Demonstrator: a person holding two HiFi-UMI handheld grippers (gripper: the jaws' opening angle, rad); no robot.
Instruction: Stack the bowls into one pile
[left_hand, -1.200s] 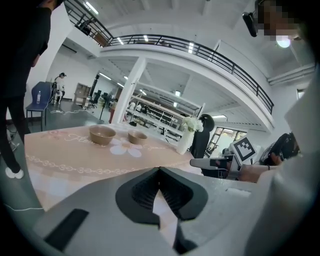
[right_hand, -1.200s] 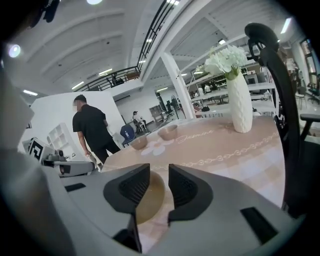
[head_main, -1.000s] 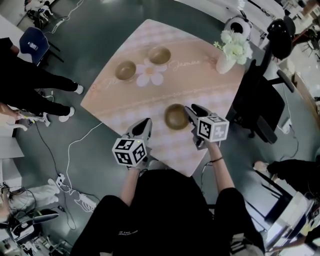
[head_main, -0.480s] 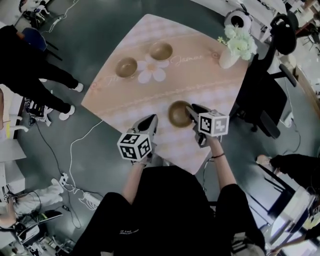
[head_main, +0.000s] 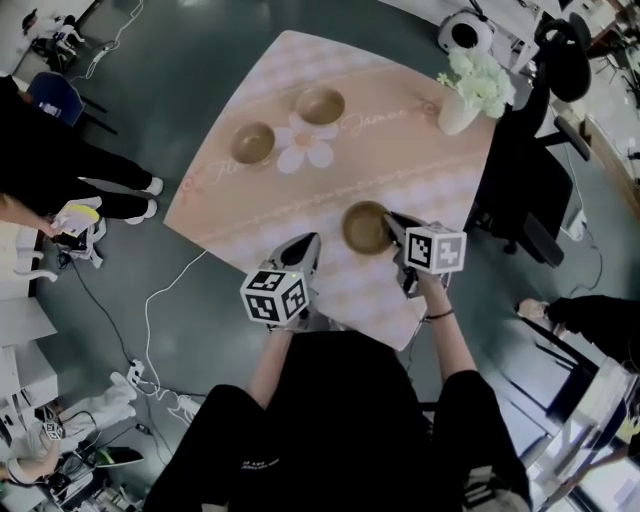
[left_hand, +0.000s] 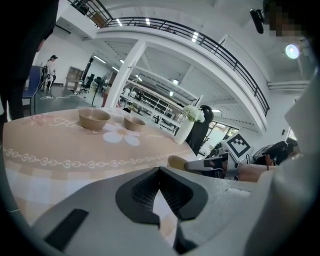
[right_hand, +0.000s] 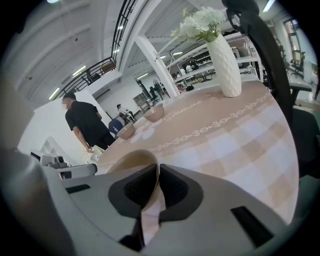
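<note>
Three tan round bowls on pink checked bench (head_main: 290, 200): far left bowl (head_main: 252, 143), far right bowl (head_main: 320, 105) upper centre, near bowl (head_main: 362, 228) centre, rim clamped by just-closed right gripper (head_main: 390, 222); left gripper (head_main: 307, 242) together, empty. Lift level, seat squarely.

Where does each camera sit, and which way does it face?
Head view: on the person's head, steeply down onto the table; left gripper, right gripper, forearms show.
Left gripper view: on the left gripper, across the table toward two far bowls; its shut, empty jaws show.
Right gripper view: on the right gripper, toward the vase; its jaws have just been closing on the near bowl's rim.
Both gripper views share vase and far bowls.
</note>
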